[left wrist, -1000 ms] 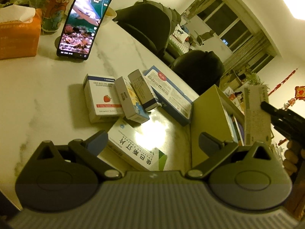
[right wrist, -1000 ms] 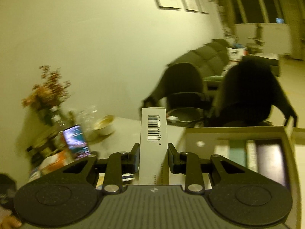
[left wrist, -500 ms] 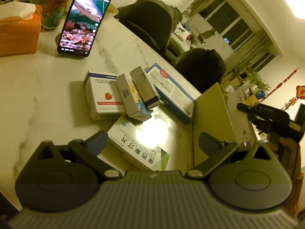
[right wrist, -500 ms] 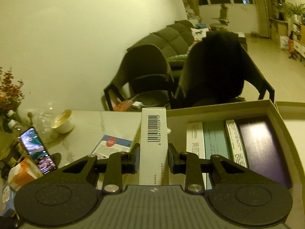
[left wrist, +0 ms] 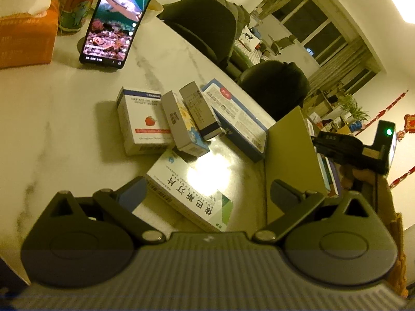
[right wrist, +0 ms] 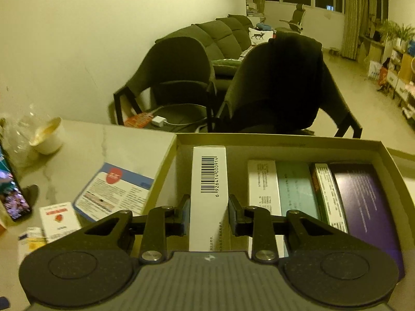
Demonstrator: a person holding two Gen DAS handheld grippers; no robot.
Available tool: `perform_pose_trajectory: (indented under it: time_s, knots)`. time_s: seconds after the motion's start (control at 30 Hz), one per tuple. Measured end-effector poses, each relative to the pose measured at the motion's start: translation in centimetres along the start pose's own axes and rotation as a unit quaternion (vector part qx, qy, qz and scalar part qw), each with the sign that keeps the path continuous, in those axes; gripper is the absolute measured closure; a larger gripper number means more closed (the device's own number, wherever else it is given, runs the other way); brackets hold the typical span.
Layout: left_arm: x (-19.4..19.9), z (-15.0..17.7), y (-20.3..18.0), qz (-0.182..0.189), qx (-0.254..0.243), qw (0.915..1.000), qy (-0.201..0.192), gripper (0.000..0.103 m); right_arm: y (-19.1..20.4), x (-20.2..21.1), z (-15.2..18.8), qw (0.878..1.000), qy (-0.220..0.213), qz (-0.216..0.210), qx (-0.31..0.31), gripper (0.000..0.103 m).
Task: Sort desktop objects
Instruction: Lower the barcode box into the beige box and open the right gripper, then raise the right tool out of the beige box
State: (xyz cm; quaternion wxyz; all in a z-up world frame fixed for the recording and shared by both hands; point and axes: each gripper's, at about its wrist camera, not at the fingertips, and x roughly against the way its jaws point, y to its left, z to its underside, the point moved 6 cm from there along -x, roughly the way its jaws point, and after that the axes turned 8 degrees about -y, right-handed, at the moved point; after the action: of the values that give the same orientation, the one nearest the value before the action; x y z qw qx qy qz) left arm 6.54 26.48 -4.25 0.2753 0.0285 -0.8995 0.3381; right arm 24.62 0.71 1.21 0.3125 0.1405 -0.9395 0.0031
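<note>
My right gripper (right wrist: 208, 213) is shut on a long white box with a barcode (right wrist: 208, 181), held inside the cardboard storage box (right wrist: 285, 140) over its empty left part. Several boxes (right wrist: 298, 191) stand packed along the storage box's right side. My left gripper (left wrist: 207, 194) stands open above a white and green medicine box (left wrist: 189, 191) on the marble table (left wrist: 52, 119). Behind it lie a strawberry box (left wrist: 142, 121), two slim boxes (left wrist: 181, 124) and a flat blue and white box (left wrist: 236, 116). The right gripper (left wrist: 345, 150) reaches into the storage box (left wrist: 290, 150).
A phone (left wrist: 119, 20) leans lit at the back left, beside an orange tissue box (left wrist: 26, 36) and a drink bottle (left wrist: 77, 2). A paper cup (right wrist: 49, 137) stands near the far table edge. Two dark chairs (right wrist: 272, 83) sit just beyond the table.
My right gripper has tipped downward and carried the barcode box down into the storage box. The left gripper has stayed put.
</note>
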Motion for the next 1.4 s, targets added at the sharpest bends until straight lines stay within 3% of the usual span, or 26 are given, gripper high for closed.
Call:
perform_pose_trajectory:
  time_s: [0.3, 0.47, 0.57, 0.73, 0.93, 1.1, 1.23, 1.4]
  knots:
    - [-0.1, 0.0, 0.3, -0.005, 0.002, 1.0, 0.002, 0.0, 0.2, -2.2, 1.0, 0.998, 0.005, 0.033, 0.056, 0.071]
    - [-0.3, 0.1, 0.3, -0.005, 0.0, 1.0, 0.005, 0.0, 0.4, -2.1, 1.1, 0.996, 0.003, 0.032, 0.082, 0.071]
    - [-0.3, 0.1, 0.3, -0.005, 0.0, 1.0, 0.006, 0.0, 0.4, -1.5, 1.0, 0.995, -0.001, 0.018, 0.093, 0.07]
    - [-0.5, 0.1, 0.3, -0.004, 0.0, 1.0, 0.008, 0.0, 0.7, 0.7, 1.1, 0.989, -0.005, -0.043, 0.141, 0.064]
    - [-0.7, 0.3, -0.2, -0.001, -0.004, 0.9999, 0.011, 0.0, 1.3, 3.5, 2.6, 0.963, 0.004, -0.113, 0.245, 0.064]
    - [-0.7, 0.3, -0.4, 0.0, -0.006, 0.9999, 0.012, 0.0, 1.9, 5.0, 4.8, 0.926, 0.012, -0.14, 0.349, 0.064]
    - [-0.6, 0.4, -0.5, -0.001, -0.006, 0.9999, 0.012, 0.0, 1.9, 4.9, 6.0, 0.904, 0.019, -0.123, 0.409, 0.064]
    - [-0.4, 0.3, -0.5, -0.001, -0.006, 0.9999, 0.011, 0.0, 2.0, 4.2, 6.7, 0.895, 0.017, -0.11, 0.433, 0.065]
